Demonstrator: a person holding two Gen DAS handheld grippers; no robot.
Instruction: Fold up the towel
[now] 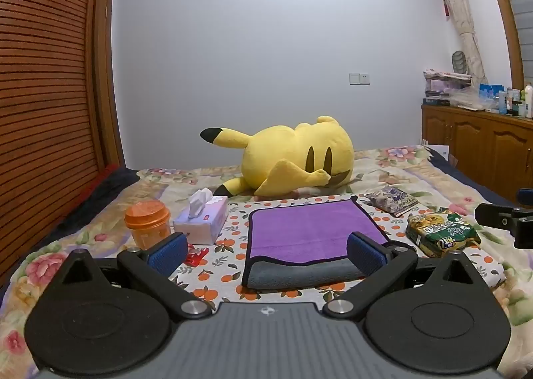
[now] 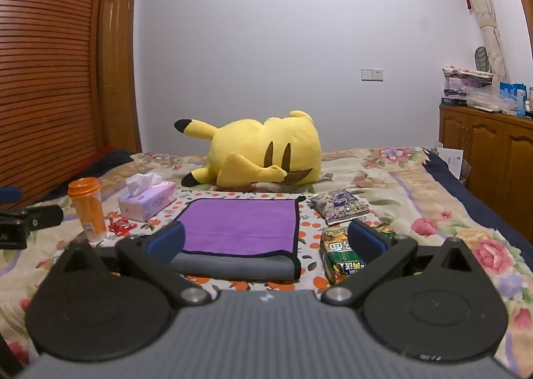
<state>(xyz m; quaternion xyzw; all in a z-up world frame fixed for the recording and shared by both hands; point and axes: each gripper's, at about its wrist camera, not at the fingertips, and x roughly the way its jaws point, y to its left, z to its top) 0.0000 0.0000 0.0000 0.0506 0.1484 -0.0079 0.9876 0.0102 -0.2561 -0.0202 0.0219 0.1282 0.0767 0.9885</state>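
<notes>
We see the towel [image 1: 309, 232] lying flat on an orange-print cloth [image 1: 230, 265] spread over the bed [image 1: 433, 172]. Its purple face is up. Along the near edge a grey layer shows beneath the purple one, so the towel lies doubled there. A dark binding runs round the border.

The left gripper [image 1: 266, 254] hangs above the near edge of the towel with its jaws spread wide. Nothing sits between its blue pads [image 1: 168, 254]. The right gripper [image 2: 266, 242] hangs above the near right corner of the towel [image 2: 240, 225], jaws likewise spread wide and empty. Whether either gripper touches the fabric, we cannot tell.

Left of the towel we find a tissue box [image 1: 201, 220], an orange jar [image 1: 147, 222] beside it, and a small red wrapper [image 1: 196, 254] nearer the camera. Right of the towel lie a green snack bag [image 1: 441, 232] and, farther back, a purple packet [image 1: 393, 200]. None touches the towel.

Behind the towel a yellow plush [image 1: 293, 159] lies on its side. A wooden cabinet [image 1: 476, 149] stands at the right wall.
</notes>
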